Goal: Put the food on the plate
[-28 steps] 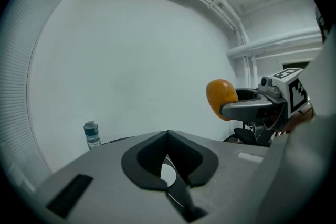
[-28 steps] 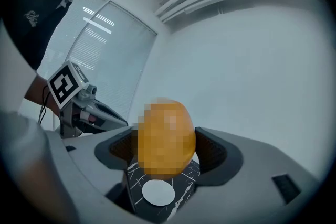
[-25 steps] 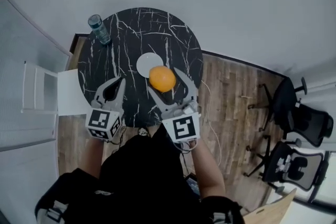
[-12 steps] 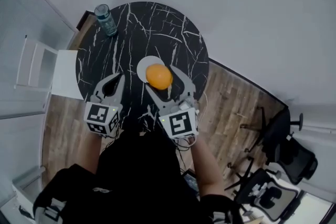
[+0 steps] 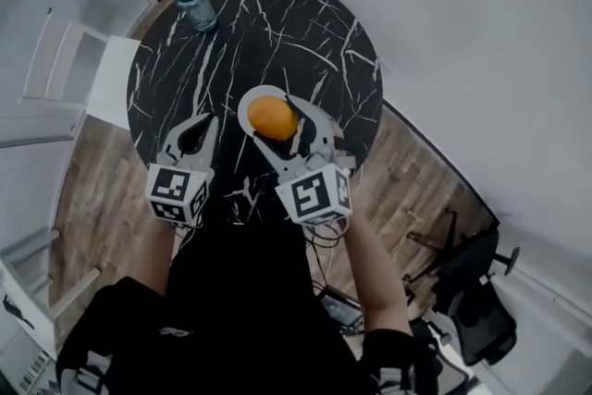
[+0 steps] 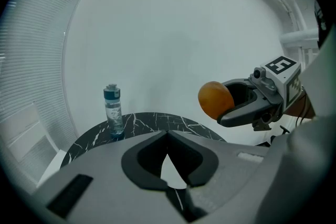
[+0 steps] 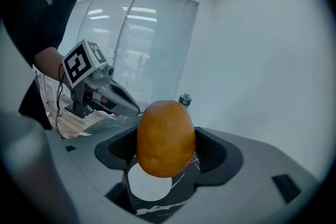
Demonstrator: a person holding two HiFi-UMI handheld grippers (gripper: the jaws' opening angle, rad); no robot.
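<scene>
An orange-brown potato-like food [image 5: 272, 117] hangs between the jaws of my right gripper [image 5: 277, 122], which is shut on it. It hovers over the small white plate [image 5: 248, 103] in the middle of the round black marble table [image 5: 314, 42]. In the right gripper view the food [image 7: 165, 139] fills the space between the jaws, with the plate [image 7: 148, 182] showing below it. My left gripper [image 5: 205, 127] is to the left of the plate, above the table's near side, shut and holding nothing. From the left gripper view the food [image 6: 215, 99] is up at the right.
A clear water bottle [image 5: 196, 1] stands at the table's far left edge, also in the left gripper view [image 6: 113, 111]. A white chair [image 5: 69, 74] stands left of the table. Black office chairs [image 5: 476, 314] are on the wooden floor at the lower right.
My right gripper has carried the food forward, from beside the plate's near right edge to over the plate. The left gripper has kept its place beside it.
</scene>
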